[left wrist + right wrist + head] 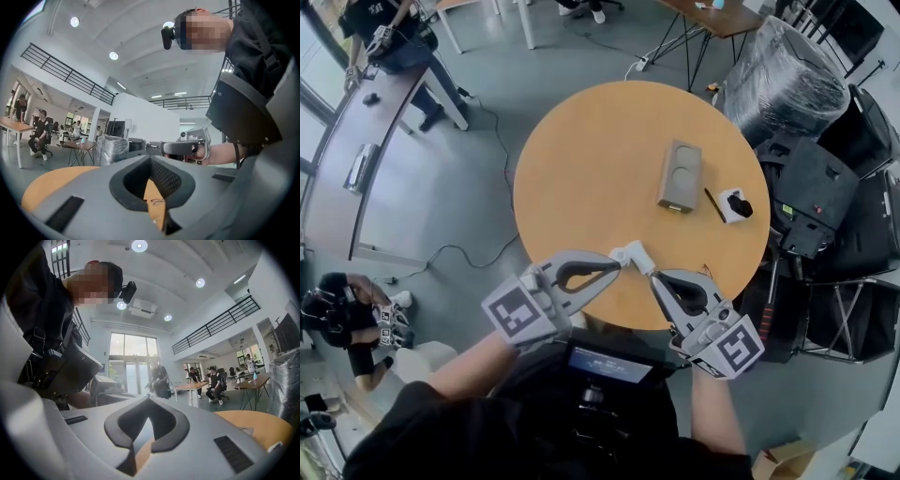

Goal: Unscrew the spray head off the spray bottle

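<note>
Bottle shows between the tips of left gripper and right gripper, both closed, likely set for opposing twists; actual grip unclear.

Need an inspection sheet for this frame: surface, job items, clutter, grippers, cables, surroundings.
Surface: round wooden table, tan top, no spills seen.
Job's things: small white item near the table's near edge, between the two gripper tips in the head view; possibly the spray bottle, too small to confirm.
Clutter: grey rectangular block, dark pen, white-and-black item.
Grippers: left gripper and right gripper both shut; their own views show nothing between the jaws.
Cables: floor cable left of the table; power strip beyond it.
Surroundings: plastic-wrapped bundle, black cases, a person at a desk.
</note>
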Demonstrator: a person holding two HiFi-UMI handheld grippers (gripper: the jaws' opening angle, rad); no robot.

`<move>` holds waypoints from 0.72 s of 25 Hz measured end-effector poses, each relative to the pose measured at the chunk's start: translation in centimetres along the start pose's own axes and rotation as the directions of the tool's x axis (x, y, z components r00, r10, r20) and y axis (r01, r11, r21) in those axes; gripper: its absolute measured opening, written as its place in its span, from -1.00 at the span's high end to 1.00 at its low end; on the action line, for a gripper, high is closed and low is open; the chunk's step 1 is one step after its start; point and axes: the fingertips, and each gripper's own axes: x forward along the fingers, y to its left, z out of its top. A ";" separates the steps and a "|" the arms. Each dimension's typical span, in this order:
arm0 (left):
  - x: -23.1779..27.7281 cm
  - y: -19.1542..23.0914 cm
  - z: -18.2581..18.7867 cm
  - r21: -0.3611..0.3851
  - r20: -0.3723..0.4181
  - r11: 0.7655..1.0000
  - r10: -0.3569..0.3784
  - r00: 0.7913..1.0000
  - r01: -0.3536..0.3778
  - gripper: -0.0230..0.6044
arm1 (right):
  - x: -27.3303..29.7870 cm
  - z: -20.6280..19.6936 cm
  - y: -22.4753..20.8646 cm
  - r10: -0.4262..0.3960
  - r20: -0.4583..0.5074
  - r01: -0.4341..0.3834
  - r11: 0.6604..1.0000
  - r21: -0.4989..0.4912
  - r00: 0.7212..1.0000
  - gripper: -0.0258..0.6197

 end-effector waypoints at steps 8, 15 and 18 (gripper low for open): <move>0.0 0.2 -0.2 0.006 0.002 1.000 -0.011 1.000 0.011 0.86 | 0.2 -0.6 -0.1 0.004 -0.008 -0.004 1.000 0.006 1.000 0.89; 0.0 0.4 -0.2 0.011 0.005 1.000 -0.013 1.000 0.013 0.86 | 0.5 -0.9 -0.1 0.012 -0.014 -0.012 1.000 0.006 1.000 0.89; 0.0 0.7 -0.2 0.015 0.005 1.000 -0.014 1.000 0.014 0.86 | 0.8 -1.0 -0.2 0.015 -0.018 -0.015 1.000 0.002 1.000 0.89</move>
